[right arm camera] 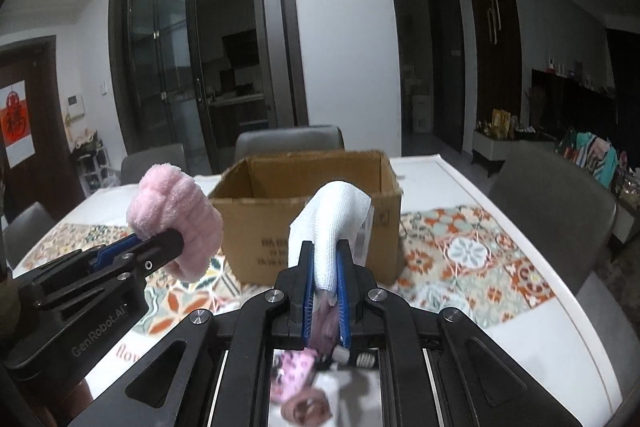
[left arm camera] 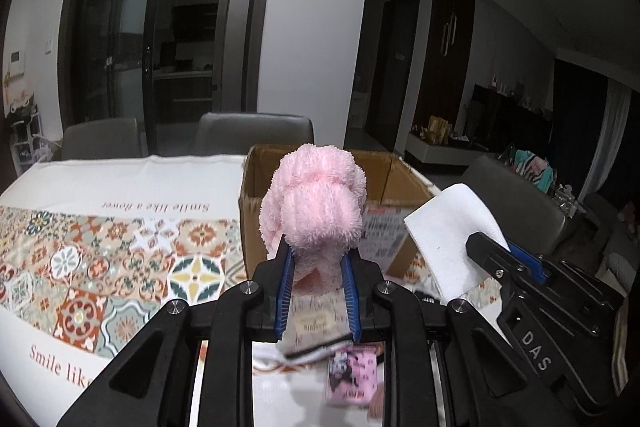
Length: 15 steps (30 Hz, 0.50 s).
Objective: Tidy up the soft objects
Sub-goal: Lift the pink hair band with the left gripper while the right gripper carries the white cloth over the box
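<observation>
A long white table (right arm camera: 472,183) fills the middle of the room, dressed with a runner (left arm camera: 92,259) of orange, teal and yellow tile patterns and the words "Smile like a flower" printed along its edges. Grey chairs (left arm camera: 256,133) stand at the far side, and behind them dark-framed glass sliding doors (left arm camera: 120,39) open onto a dim kitchen; at about two o'clock a low cabinet (right arm camera: 516,143) carries small clutter.

An open cardboard box (right arm camera: 316,203) sits on the table at twelve o'clock from both tools. The left gripper (left arm camera: 318,267) is clamped around the lower end of a fluffy pink headband (left arm camera: 314,203), which bulges above the blue pads in front of the box. The right gripper (right arm camera: 325,267) — fingers nearly together — pinches a folded white cloth (right arm camera: 332,223) that droops over at its top, just before the box's near wall.

At six o'clock, under the tools, small pink items (right arm camera: 296,367) lie on the table, too blurred to name.
</observation>
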Tool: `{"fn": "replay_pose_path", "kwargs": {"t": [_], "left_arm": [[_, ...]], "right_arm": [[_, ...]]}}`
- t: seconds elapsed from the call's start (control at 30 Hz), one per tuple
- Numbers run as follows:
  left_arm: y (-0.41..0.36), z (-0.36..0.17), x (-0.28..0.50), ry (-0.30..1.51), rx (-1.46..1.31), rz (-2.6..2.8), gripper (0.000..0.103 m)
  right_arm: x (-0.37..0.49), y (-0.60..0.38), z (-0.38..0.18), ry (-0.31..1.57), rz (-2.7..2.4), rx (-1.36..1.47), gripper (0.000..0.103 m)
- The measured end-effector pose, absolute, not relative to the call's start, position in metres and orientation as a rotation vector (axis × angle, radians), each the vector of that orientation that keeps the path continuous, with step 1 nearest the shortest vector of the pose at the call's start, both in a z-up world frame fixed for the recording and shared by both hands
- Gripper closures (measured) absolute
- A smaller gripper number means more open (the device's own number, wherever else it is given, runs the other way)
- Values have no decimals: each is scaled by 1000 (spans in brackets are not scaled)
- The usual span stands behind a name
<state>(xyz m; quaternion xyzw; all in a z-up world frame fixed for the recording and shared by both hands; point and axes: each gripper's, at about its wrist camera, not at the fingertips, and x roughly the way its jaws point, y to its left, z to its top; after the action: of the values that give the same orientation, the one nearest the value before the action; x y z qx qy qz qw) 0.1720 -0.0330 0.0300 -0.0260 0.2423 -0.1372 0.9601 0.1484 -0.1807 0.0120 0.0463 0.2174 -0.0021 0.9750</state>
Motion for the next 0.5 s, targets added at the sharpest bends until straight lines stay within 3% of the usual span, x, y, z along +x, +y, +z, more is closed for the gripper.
{"fn": "replay_pose_path", "kwargs": {"t": [0.5], "left_arm": [[-52, 61, 220, 388, 25, -285, 80]], "right_arm": [[207, -195, 37, 377, 10, 120, 91]]}}
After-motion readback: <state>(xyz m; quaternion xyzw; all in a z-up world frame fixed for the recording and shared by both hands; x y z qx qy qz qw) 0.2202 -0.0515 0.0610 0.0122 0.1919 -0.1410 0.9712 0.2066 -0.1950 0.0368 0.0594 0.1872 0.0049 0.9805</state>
